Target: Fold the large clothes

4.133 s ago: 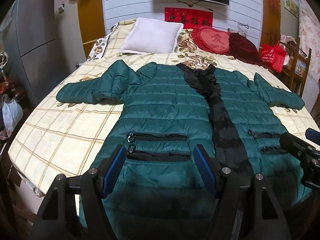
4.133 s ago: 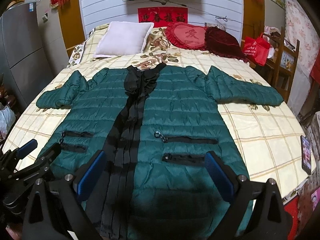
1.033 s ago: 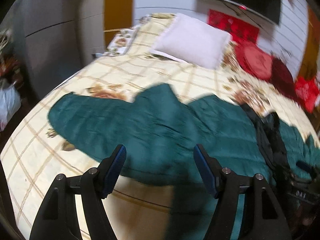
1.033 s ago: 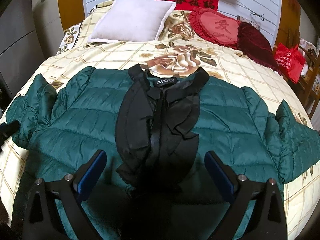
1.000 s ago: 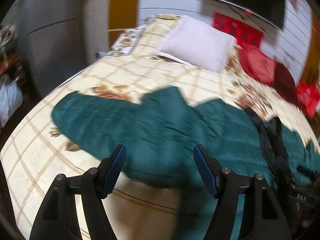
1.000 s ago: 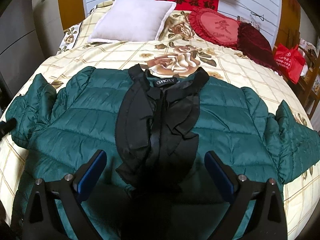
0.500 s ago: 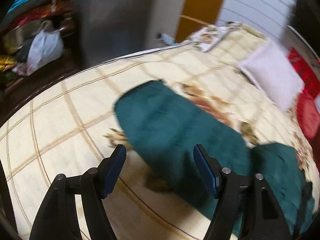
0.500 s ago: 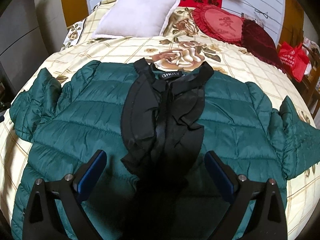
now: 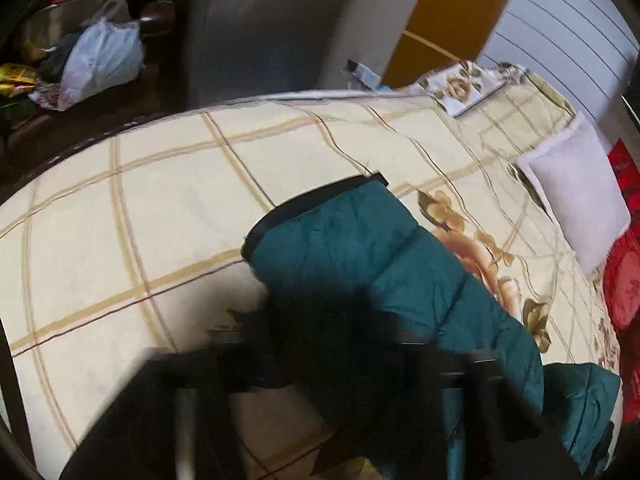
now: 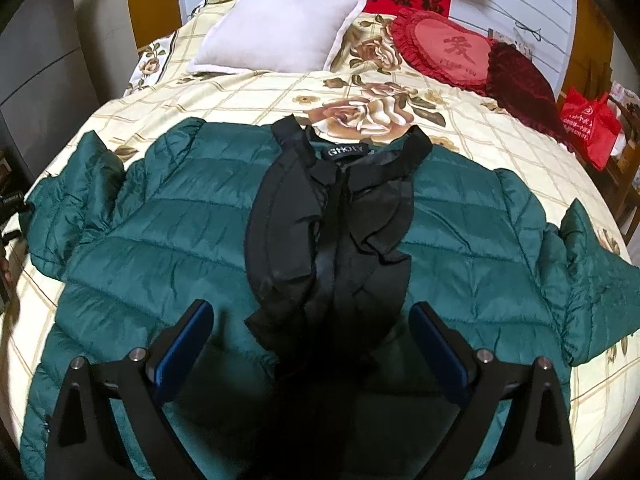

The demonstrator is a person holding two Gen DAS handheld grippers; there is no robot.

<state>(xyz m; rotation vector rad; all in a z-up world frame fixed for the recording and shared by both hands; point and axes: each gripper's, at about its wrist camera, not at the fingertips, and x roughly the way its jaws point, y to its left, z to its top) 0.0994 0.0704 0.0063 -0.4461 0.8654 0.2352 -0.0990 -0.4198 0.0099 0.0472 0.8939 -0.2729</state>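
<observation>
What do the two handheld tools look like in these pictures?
The right tool has two matte black angular fingers with blue pads on their inner faces and round silver screw heads. The left tool shows only as a dark motion-blurred shape; its colours and details cannot be told.

Light: dim, warm indoor, brightest on the cream bedspread (image 10: 472,128)
Shadow: dark patch on the green jacket (image 10: 160,248), low centre in the right wrist view
Left wrist view: heavy motion blur, left gripper (image 9: 320,372) a dark smear
Right wrist view: sharp
Edges: fisheye bend, black corners
</observation>
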